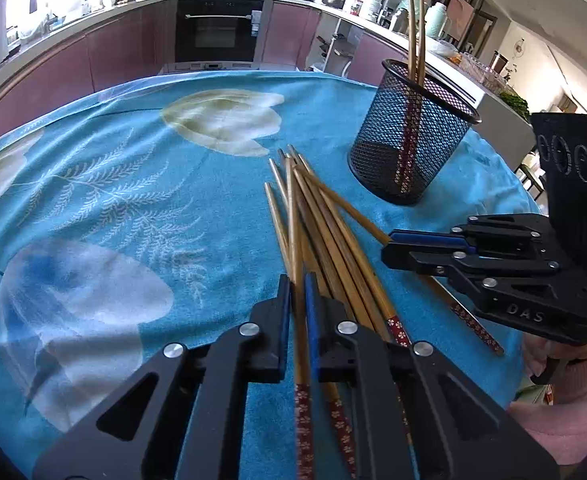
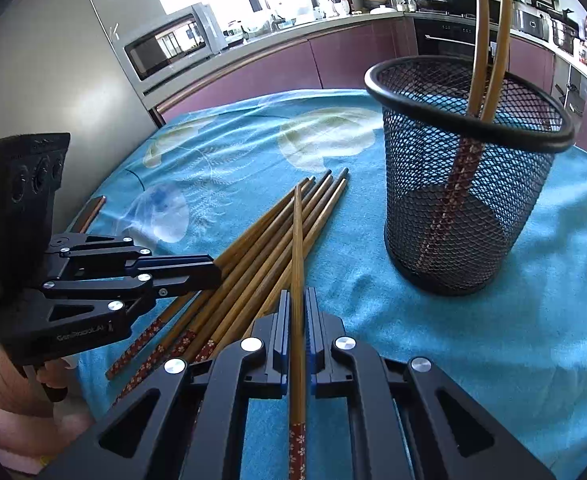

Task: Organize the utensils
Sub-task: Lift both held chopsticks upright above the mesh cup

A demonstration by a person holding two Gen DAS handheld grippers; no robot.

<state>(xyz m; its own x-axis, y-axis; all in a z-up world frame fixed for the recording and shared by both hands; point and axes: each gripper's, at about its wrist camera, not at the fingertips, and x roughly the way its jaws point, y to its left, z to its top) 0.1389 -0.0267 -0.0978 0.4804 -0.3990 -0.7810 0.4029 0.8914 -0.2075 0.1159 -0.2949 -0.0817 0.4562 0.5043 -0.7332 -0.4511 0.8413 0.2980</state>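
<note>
Several bamboo chopsticks with red flowered ends (image 1: 339,240) (image 2: 249,268) lie in a loose pile on the blue cloth. My left gripper (image 1: 297,280) (image 2: 215,272) is shut on one chopstick (image 1: 293,208) at the pile's left side. My right gripper (image 2: 297,294) (image 1: 387,244) is shut on another chopstick (image 2: 298,236), which points forward over the pile. A black mesh cup (image 1: 413,140) (image 2: 465,208) stands upright beyond the pile to the right. Two chopsticks (image 1: 415,32) (image 2: 489,40) lean inside it, red ends down.
The blue flower-print tablecloth (image 1: 113,184) (image 2: 493,340) covers the table to its far edge. Behind it run kitchen counters, an oven (image 1: 217,28) and a microwave (image 2: 169,44). A hand in a pink sleeve (image 1: 565,384) holds the right gripper.
</note>
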